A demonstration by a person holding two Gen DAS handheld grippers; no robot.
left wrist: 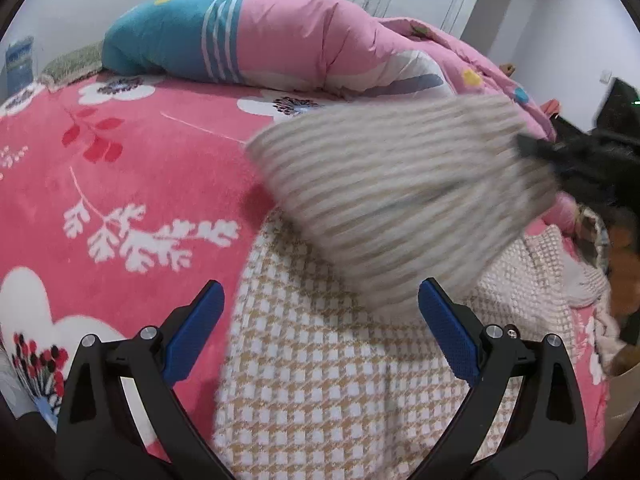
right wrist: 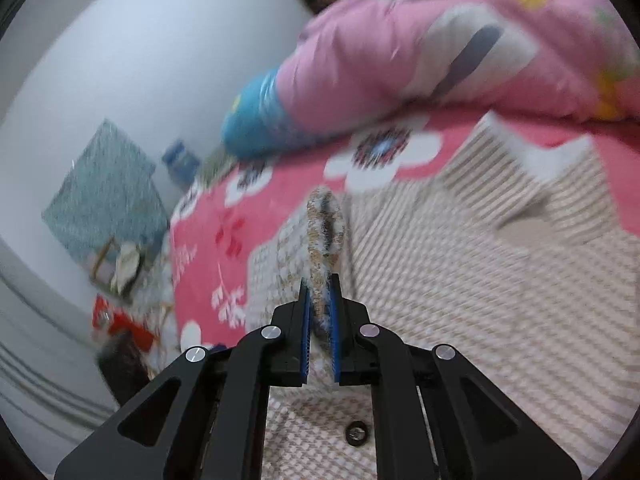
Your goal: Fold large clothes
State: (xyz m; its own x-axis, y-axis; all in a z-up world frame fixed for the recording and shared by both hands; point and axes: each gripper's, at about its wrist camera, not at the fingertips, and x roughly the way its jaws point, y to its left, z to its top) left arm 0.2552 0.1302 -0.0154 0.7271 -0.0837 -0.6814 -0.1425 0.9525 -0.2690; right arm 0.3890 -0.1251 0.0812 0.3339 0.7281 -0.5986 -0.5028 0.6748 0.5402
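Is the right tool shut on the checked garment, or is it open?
Shut on it. In the right wrist view the right tool has its blue pads pressed on a raised fold of the checked garment, with no gap visible.

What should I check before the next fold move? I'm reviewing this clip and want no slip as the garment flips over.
1. Right tongs shut on the houndstooth garment: ok, an edge of the fabric is pinched between the blue pads.
2. Left tongs free: ok, open above the garment, nothing between them.
3. Striped lining raised clear of the bedspread: ok, though blurred.
4. Landing area on the bedspread: ok to the left; the pink quilt lies further back.
5. Button clear of the pads: ok.
6. Far hem lying flat: cannot tell, hidden by the raised flap.
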